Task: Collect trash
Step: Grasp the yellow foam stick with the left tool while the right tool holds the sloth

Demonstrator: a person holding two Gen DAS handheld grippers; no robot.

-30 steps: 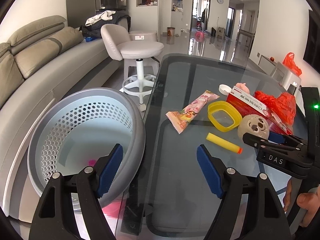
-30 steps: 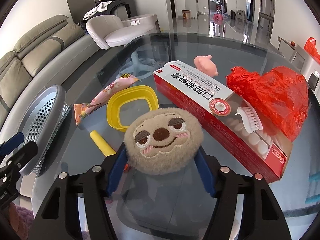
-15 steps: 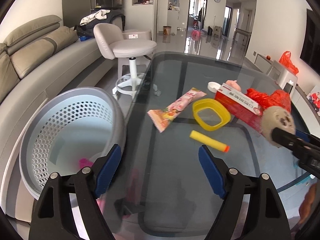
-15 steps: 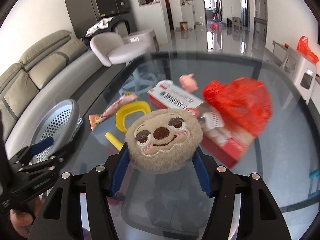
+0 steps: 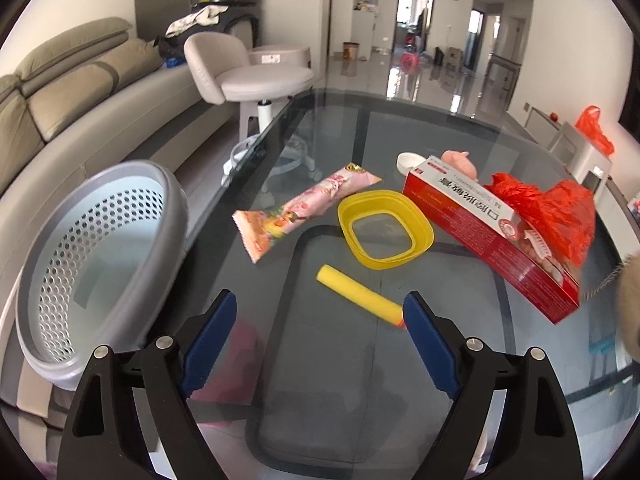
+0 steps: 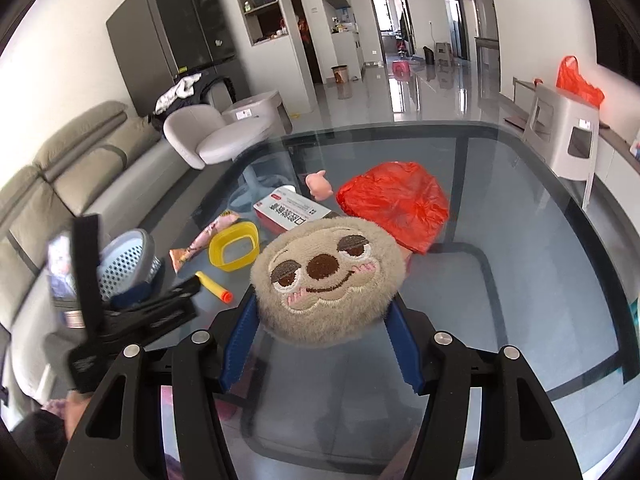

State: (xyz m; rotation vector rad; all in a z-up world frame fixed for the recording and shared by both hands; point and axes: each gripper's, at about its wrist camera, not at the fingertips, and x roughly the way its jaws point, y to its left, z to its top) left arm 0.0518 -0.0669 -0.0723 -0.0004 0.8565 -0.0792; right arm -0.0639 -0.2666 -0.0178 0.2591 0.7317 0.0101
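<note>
My right gripper [image 6: 322, 312] is shut on a round tan sloth plush [image 6: 328, 276], held above the glass table. My left gripper [image 5: 320, 308] hangs over the table with its jaws opening and nothing between them. A yellow foam dart [image 5: 358, 296] lies just ahead of its right finger. Beyond the dart are a pink snack wrapper [image 5: 304, 210], a yellow ring bowl [image 5: 384, 232], a red and white box [image 5: 488, 232] and a crumpled red plastic bag [image 5: 552, 212]. The grey perforated basket [image 5: 100, 256] stands off the table's left edge.
A pink toy [image 5: 460, 160] and a white lid [image 5: 408, 160] lie behind the box. Left of the glass table [image 6: 520, 280] a beige sofa [image 5: 80, 80] runs along the wall, with a swivel stool [image 5: 256, 76] at the far left corner. A white plastic stool [image 6: 568, 140] stands off to the right.
The right gripper has lifted the plush up and back from the table. The left gripper has moved from over the basket to over the table near the dart, and its jaws have widened.
</note>
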